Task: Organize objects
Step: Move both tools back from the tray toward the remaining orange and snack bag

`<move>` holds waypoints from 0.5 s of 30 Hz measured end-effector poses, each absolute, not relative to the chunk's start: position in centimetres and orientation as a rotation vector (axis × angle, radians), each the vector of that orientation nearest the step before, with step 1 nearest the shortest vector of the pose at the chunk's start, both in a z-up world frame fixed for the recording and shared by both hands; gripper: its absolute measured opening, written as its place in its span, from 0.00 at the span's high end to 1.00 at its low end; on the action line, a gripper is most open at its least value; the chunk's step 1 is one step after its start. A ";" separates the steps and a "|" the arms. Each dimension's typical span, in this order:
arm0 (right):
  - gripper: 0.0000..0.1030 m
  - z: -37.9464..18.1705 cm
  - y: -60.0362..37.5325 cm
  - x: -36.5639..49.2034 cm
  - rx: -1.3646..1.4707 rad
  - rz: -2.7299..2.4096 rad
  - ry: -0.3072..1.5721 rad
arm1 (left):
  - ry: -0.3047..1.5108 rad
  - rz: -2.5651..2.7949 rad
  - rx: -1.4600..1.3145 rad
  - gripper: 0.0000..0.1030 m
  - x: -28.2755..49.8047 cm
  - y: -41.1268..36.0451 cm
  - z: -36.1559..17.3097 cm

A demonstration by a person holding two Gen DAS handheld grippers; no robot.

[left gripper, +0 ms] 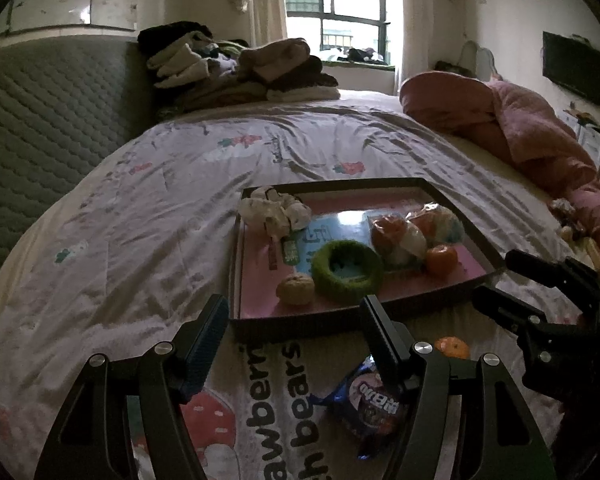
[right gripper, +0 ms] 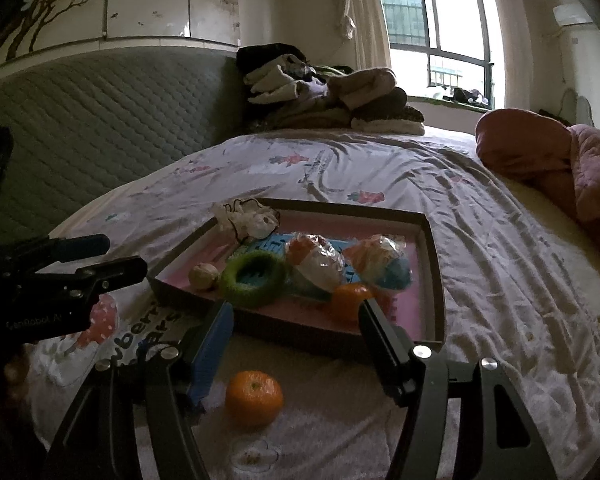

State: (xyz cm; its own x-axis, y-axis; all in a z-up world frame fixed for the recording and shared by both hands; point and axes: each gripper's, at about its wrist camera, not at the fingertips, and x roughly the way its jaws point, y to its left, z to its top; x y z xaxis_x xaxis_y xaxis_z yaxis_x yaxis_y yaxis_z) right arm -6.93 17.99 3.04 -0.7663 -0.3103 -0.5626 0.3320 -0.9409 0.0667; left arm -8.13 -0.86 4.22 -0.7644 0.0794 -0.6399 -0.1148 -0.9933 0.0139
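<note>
**Both tongs spread wide over a bed strewn with small things**

A wide bed [left gripper: 148,208] covered by a pale, wrinkled sheet printed with strawberries and bears carries everything. At its far edge, against the grey quilted headboard [left gripper: 48,120], sits a heap of folded clothes [left gripper: 236,68]; a rumpled pink quilt [left gripper: 512,120] runs along the right edge.

Near the front edge lies a shallow, dark-rimmed rectangular tray with a pink floor [left gripper: 256,268] [right gripper: 432,264]. In its far left corner rests a crumpled white cloth [left gripper: 274,210] [right gripper: 248,218]. Toward its front rim lie a fuzzy green ring [left gripper: 346,270] [right gripper: 254,276], just beside a small pale walnut-like ball [left gripper: 296,288] [right gripper: 203,276] on its left. Two plastic-wrapped orange, white and blue bundles [left gripper: 416,228] [right gripper: 352,260] fill the right part, with a small orange tangerine [left gripper: 442,260] [right gripper: 350,296] touching them.

Outside the tray, on the sheet by the front edge, lie a dark blue snack packet [left gripper: 370,404] and a second tangerine [right gripper: 254,398] [left gripper: 452,347].

The left tongs [left gripper: 294,320] [right gripper: 100,258] hover with jaws apart, empty, the packet below them. The right tongs [right gripper: 296,324] [left gripper: 496,280] are likewise spread and empty, the loose tangerine lying between their fingers.
</note>
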 end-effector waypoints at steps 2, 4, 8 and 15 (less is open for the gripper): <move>0.37 3.0 18.0 -6.8 0.842 -2.667 0.054 | 0.079 2.849 -1.039 0.33 -8.0 -0.8 4.1; 0.37 2.9 18.0 -6.7 0.845 -2.666 0.059 | 0.090 2.847 -1.040 0.33 -7.8 -0.8 4.0; 0.37 2.7 18.1 -6.4 0.849 -2.656 0.061 | 0.090 2.839 -1.048 0.33 -7.5 -0.9 3.7; 0.37 2.5 18.5 -6.0 0.868 -2.639 0.057 | 0.100 2.813 -1.066 0.33 -6.9 -0.7 3.1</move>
